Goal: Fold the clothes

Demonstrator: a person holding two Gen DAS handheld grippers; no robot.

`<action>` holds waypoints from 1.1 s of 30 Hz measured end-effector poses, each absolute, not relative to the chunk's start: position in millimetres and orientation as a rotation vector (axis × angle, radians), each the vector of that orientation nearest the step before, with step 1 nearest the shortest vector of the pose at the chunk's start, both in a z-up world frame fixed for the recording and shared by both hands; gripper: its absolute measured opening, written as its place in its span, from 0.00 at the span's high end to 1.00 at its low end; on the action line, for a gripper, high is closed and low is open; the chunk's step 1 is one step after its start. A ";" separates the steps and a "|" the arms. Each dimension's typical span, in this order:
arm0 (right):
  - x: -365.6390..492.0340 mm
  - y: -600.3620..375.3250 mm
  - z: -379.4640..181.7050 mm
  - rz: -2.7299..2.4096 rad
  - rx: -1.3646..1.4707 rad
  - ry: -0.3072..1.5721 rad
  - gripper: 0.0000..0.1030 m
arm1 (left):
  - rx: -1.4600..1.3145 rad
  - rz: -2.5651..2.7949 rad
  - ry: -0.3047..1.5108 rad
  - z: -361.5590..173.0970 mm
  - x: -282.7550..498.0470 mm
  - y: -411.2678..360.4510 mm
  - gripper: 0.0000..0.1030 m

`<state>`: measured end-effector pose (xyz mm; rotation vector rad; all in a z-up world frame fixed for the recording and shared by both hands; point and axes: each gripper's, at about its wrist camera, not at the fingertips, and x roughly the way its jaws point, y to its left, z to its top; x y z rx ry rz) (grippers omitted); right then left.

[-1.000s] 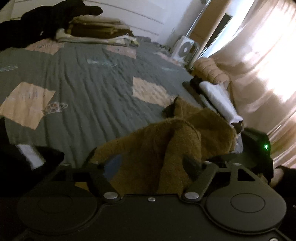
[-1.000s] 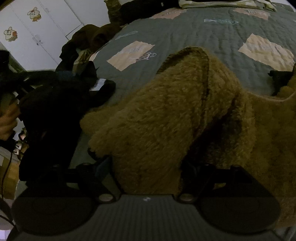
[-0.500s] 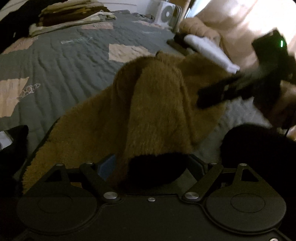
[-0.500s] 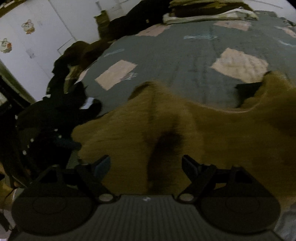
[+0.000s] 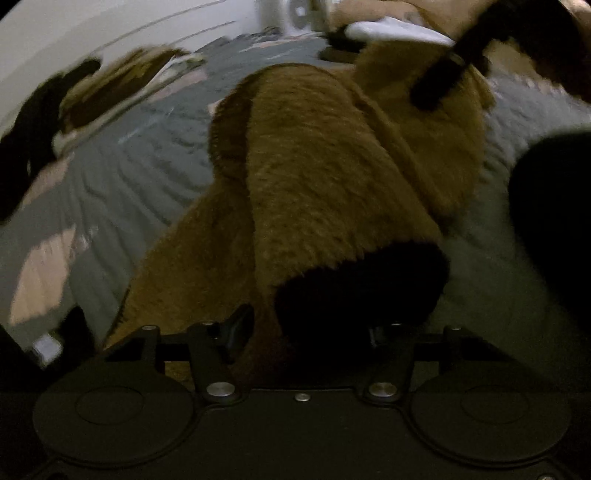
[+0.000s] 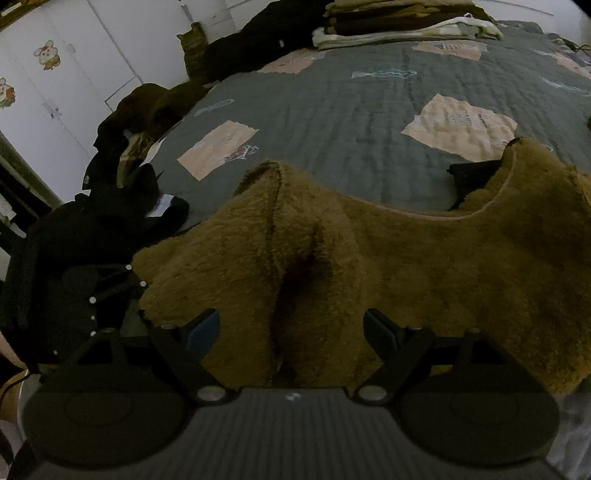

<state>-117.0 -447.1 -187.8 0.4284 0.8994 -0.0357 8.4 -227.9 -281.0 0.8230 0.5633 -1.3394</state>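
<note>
- A grey-green quilted bedspread with pale beige square patches covered the bed that served as the work surface.
- A stack of folded brown and cream clothes lay at the far end of the bed, with a heap of dark unfolded garments beside it.
- White cupboard doors with cartoon animal stickers stood at the left of the right wrist view.
- A fuzzy tan-brown fleece garment with a darker lining lay spread over the near edge of the bed.
- The left gripper had its jaws closing around a dark-lined sleeve opening of the fleece; whether the pads already pressed on it could not be told.
- The right gripper kept its jaws wide, a raised fold of the fleece between the fingers, with neither pad visibly pressing it.
</note>
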 end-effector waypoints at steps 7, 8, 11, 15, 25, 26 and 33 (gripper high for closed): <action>-116.4 -448.3 -188.8 -0.043 0.433 0.899 0.18 | 0.758 -1.314 0.470 -276.0 6.4 -229.8 0.44; -116.6 -448.5 -188.6 -0.044 0.433 0.898 0.18 | 0.748 -1.314 0.464 -276.3 6.1 -234.8 0.44; -117.1 -449.1 -188.0 -0.046 0.433 0.897 0.18 | 0.713 -1.327 0.464 -275.3 3.0 -247.7 0.70; -117.9 -449.8 -187.3 -0.048 0.434 0.896 0.18 | 0.606 -1.345 0.534 -263.0 10.2 -251.1 0.93; -122.3 -457.5 -185.6 -0.063 0.455 0.884 0.18 | 0.091 -1.319 0.688 -190.7 78.7 -220.2 0.95; -122.7 -458.7 -184.9 -0.066 0.457 0.881 0.18 | 0.048 -1.312 0.685 -182.0 86.0 -218.7 0.95; -124.4 -465.7 -175.6 -0.082 0.459 0.850 0.18 | -0.047 -1.290 0.612 -127.8 130.6 -231.4 0.95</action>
